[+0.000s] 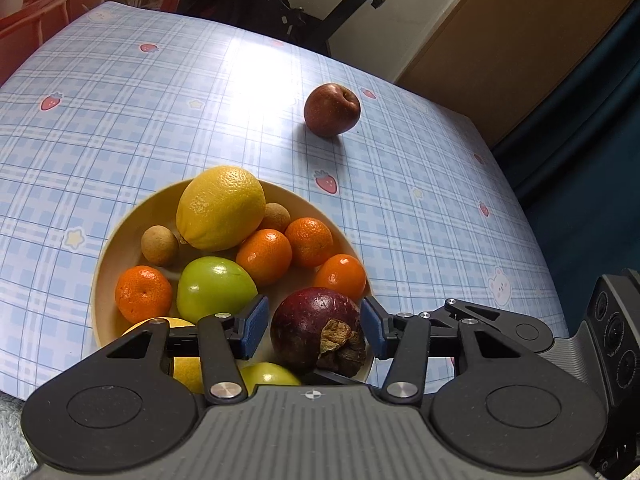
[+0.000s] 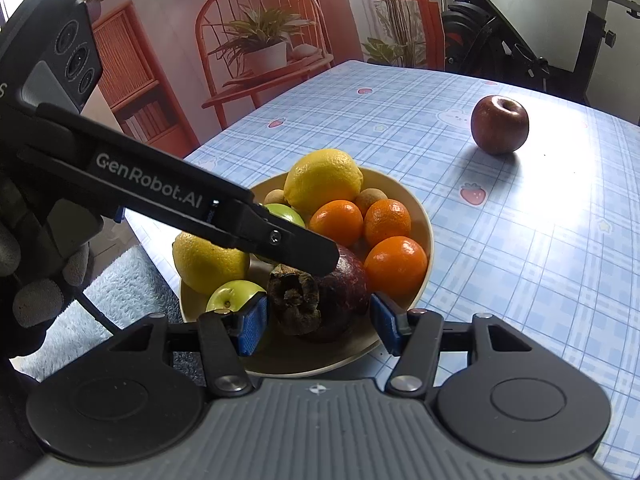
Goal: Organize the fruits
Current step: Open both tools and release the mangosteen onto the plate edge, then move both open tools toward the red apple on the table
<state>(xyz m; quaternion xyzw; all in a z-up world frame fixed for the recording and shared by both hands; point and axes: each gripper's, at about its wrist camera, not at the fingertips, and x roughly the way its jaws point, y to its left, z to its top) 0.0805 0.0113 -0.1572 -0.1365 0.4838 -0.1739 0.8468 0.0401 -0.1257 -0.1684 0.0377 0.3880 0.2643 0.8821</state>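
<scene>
A dark purple mangosteen [image 1: 308, 312] with a dried calyx sits over the near side of a cream bowl [image 1: 116, 248] of fruit. My left gripper [image 1: 314, 326] has its blue pads against the mangosteen's two sides. My right gripper [image 2: 320, 326] grips the same mangosteen [image 2: 348, 284] from another angle, pads touching it. The left gripper's finger [image 2: 280, 236] crosses above the fruit. In the bowl [image 2: 426, 220] lie lemons [image 1: 220, 208], tangerines [image 1: 144, 292], green fruits [image 1: 216, 288] and small brown longans [image 1: 159, 246]. A red apple [image 1: 332, 110] [image 2: 500, 124] stands alone on the table.
The table [image 1: 160, 120] carries a blue checked cloth with strawberry prints; its edge drops off at the right. An exercise bike [image 1: 320, 12] stands beyond the far edge. A gloved hand [image 2: 36, 300] holds the left gripper above a fluffy rug [image 2: 120, 280].
</scene>
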